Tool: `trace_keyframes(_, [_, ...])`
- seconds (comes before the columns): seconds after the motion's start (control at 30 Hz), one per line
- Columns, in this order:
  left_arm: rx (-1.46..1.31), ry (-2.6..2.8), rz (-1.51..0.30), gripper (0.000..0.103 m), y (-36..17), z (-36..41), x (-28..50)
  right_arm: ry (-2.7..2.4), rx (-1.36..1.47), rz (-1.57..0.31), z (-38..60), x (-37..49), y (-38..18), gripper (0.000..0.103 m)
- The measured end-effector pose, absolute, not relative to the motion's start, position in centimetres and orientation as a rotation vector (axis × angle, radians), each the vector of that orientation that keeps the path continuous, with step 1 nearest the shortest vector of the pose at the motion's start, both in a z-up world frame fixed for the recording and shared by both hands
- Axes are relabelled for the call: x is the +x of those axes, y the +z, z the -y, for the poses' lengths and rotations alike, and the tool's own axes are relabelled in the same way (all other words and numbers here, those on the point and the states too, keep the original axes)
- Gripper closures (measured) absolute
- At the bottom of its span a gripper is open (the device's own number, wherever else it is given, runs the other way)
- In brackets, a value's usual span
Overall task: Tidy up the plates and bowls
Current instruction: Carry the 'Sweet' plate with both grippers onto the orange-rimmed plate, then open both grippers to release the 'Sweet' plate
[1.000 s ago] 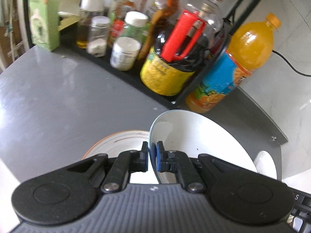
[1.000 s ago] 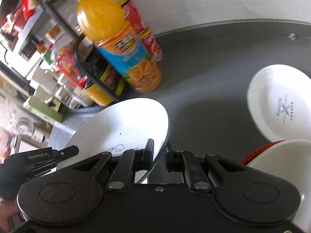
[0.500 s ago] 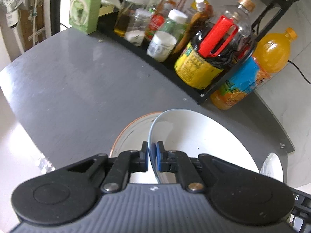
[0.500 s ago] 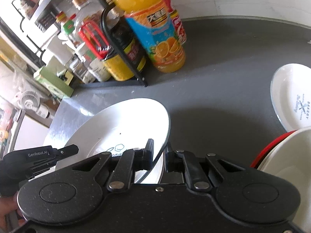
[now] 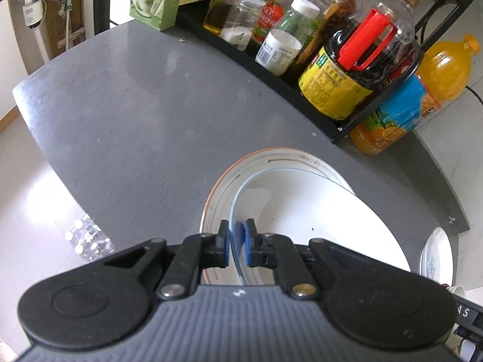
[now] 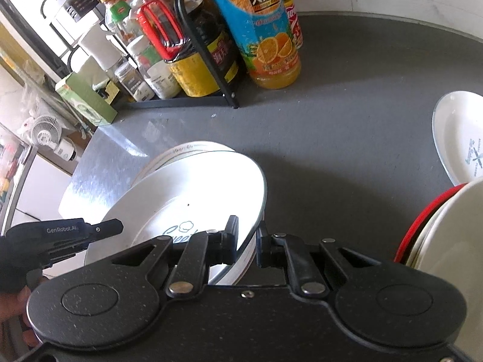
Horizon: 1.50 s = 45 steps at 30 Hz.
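Both grippers hold one white plate (image 5: 317,211) by opposite rims. My left gripper (image 5: 237,246) is shut on its left rim. My right gripper (image 6: 246,241) is shut on its right rim, where the plate (image 6: 196,199) shows a printed logo. The plate hangs tilted just above an orange-rimmed plate (image 5: 262,158) lying on the dark table (image 5: 135,105); that lower plate also shows in the right wrist view (image 6: 181,150). The left gripper's body (image 6: 60,235) shows at the left of the right wrist view.
A black rack (image 5: 305,90) of bottles and jars stands at the back, with an orange juice bottle (image 6: 265,36) beside it. Another white plate (image 6: 459,132) lies at the right. A stack of a white bowl and red-rimmed dish (image 6: 437,235) sits near right.
Both grippers have carried the white plate left and down, so that it now hangs over the orange-rimmed plate. The rack and bottles look farther away.
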<state>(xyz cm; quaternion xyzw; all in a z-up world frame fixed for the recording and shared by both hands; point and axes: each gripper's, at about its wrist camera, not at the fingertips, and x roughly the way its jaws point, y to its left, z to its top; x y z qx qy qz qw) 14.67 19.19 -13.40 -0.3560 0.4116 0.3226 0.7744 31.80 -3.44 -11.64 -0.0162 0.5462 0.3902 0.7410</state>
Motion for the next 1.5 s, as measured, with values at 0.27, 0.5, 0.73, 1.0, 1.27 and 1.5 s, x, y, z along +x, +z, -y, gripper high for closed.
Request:
trace_keyframes(0.27, [-0.753,0.747,-0.941,0.093,-13.6,-18.0,14.5,0.869,-0.041,-1.201,3.6,31.5,-12.0,0.092])
trace_keyframes(0.5, [-0.709,0.716,-0.981,0.091,-14.1,-18.6,15.5,0.838,-0.023,-1.230,3.8,31.1,-12.9,0.092])
trace_keyframes(0.73, [-0.632,0.602,-1.040,0.087,-15.5,-20.6,17.6,0.745,0.008,-1.254,3.5,29.9,-14.1,0.093])
trace_keyframes(1.0, [-0.626,0.459,-1.097,0.086,-16.2,-22.7,19.3,0.613,0.001,-1.226,2.3,29.1,-14.2,0.093])
trace_keyframes(1.27, [-0.712,0.349,-1.180,0.085,-16.3,-25.2,19.5,0.527,0.038,-1.235,1.8,28.8,-14.1,0.093])
trace_keyframes(1.5, [-0.762,0.299,-1.203,0.085,-15.8,-26.6,19.1,0.461,0.067,-1.230,1.8,28.0,-14.2,0.093])
